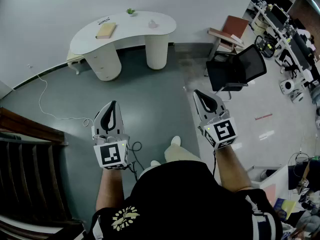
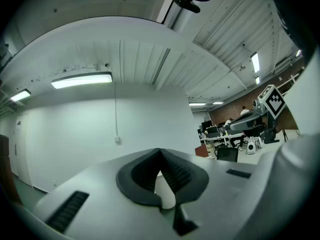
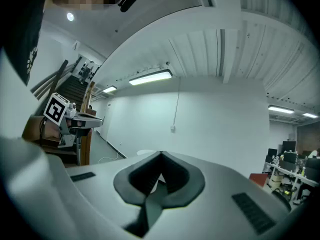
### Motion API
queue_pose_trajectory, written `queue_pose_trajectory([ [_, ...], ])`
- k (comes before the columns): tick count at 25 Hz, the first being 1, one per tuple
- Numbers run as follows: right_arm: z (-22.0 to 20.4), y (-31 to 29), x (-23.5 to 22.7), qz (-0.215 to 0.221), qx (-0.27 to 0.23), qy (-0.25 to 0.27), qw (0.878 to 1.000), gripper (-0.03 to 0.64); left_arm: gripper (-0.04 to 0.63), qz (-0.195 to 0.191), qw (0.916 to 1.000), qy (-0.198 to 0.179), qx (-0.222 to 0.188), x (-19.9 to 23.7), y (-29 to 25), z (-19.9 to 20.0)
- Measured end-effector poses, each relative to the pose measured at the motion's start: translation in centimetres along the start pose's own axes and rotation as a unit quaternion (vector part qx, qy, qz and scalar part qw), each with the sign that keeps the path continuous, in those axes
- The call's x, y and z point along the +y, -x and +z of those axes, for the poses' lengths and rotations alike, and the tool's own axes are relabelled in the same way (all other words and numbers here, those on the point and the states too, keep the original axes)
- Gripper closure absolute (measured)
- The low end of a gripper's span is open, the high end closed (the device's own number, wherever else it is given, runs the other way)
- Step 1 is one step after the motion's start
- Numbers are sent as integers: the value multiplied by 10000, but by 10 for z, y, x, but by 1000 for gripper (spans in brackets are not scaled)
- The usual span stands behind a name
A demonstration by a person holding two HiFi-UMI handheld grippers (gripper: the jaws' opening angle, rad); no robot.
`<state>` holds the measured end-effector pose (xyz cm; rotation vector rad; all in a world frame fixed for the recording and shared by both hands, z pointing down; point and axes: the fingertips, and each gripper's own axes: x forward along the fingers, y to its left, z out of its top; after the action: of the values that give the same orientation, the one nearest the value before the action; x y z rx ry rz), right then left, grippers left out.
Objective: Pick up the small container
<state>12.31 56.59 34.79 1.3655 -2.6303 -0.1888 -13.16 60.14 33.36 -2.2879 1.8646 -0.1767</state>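
Observation:
The small container (image 1: 152, 23) looks like a pale, clear little thing on the far white curved table (image 1: 131, 34), next to a tan book (image 1: 106, 30) and a tiny green plant (image 1: 130, 11). Both grippers are held low in front of the person, well short of the table, over the grey floor. The left gripper (image 1: 114, 104) has its jaws together with nothing between them, as the left gripper view (image 2: 160, 151) also shows. The right gripper (image 1: 197, 92) is shut and empty too, its tips meeting in the right gripper view (image 3: 161, 155).
A black office chair (image 1: 236, 69) and a brown chair (image 1: 230, 31) stand right of the table. Dark wooden stairs (image 1: 27, 154) fill the lower left. A white cable (image 1: 50, 111) trails over the floor. Desks with computers (image 1: 287, 29) line the far right.

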Motion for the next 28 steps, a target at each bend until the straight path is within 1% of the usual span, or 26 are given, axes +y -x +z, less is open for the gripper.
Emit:
queue_pose_trajectory([
  [4,-10,-10,8,93,27,-10,10000,591,591,-64,9999,-15,102,1,-5,-13],
  [9,-21,-23,1,163,25,2,9999,591,591,-146,9997,-10,183,-3,-25,-24],
  [15,-31,-56,-9,403,-5,135,9991,582,591,-38,9994,-40,340,12,-64,-40],
  [16,-31,-64,-14,446,-26,116,9989,546,591,-24,9993,-52,372,15,-73,-42],
  [17,-32,-74,-20,484,-36,81,9988,457,591,-15,9991,-64,415,19,-83,-45],
  [18,-32,-84,-26,501,-41,41,9987,390,591,-9,9989,-70,465,23,-94,-48],
  [19,-32,-95,-34,484,-55,6,9988,367,591,-1,9987,-70,511,27,-105,-51],
  [23,-37,-136,-70,362,-96,-123,9992,357,591,61,9987,-32,496,41,-153,-51],
  [25,-44,-157,-87,395,-16,-210,9990,356,591,72,9988,-2,479,43,-180,-49],
  [28,-48,-183,-111,481,93,-239,9985,356,591,-1,9987,-5,501,35,-216,-46],
])
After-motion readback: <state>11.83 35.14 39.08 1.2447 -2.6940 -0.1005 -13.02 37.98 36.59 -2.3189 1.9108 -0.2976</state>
